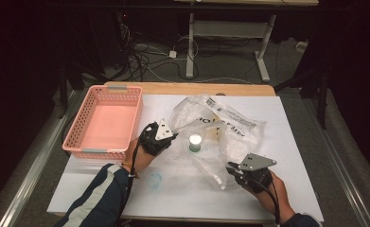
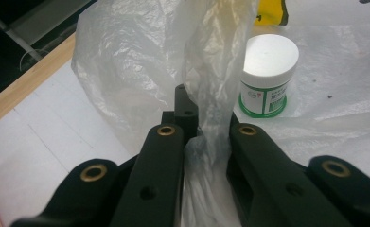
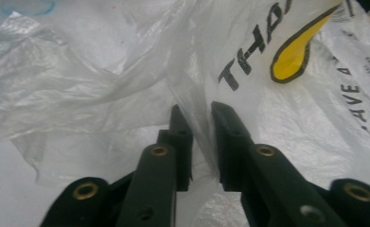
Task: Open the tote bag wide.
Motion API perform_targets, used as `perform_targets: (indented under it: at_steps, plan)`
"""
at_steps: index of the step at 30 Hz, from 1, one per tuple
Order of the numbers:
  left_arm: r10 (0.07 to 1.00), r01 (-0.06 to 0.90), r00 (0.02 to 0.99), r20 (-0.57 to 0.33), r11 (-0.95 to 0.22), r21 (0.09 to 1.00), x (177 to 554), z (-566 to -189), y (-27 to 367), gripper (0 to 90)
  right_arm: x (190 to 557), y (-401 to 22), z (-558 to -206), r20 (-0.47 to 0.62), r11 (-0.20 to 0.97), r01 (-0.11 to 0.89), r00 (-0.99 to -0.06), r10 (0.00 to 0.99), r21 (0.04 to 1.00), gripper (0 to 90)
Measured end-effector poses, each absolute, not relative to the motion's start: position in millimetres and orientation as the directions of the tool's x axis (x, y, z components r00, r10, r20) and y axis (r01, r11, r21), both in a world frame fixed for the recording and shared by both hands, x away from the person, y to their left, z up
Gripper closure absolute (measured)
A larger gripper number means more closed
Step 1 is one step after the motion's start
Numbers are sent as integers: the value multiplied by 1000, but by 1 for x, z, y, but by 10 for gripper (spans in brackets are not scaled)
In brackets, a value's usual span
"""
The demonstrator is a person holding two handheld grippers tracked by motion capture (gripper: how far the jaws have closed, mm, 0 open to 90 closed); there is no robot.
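A crumpled clear plastic bag with black lettering and a yellow mark lies on the white table top. A small jar with a white lid and a green label stands at the bag's mouth, and it looks upright in the left gripper view. My left gripper is shut on a bunched fold of the bag at its left edge, just left of the jar. My right gripper pinches a thin fold of the bag's film at its near right corner, the jaws almost together.
A pink plastic basket stands at the table's back left. A small clear blue ring lies on the white sheet between the two hands. Beyond the far wooden edge are desk legs and cables on the floor.
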State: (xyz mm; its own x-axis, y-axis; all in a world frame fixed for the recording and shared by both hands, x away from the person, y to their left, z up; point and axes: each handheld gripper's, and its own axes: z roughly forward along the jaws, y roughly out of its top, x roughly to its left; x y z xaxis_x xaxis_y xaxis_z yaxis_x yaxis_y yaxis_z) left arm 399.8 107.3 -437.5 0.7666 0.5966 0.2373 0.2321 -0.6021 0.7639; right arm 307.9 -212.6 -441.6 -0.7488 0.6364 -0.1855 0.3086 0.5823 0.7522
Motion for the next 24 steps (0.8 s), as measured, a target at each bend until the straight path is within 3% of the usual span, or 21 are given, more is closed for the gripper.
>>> perform_targets:
  at_steps: [5,24]
  plan:
    - [603,239,765,227,-592,770,400,-436,111,849,311,-220,-435,-199,551,287,-724,660,784,890]
    - [601,205,758,255,-590,781,392,-427,117,850,311,-232,-421,-191,474,234,-700,688,849,899]
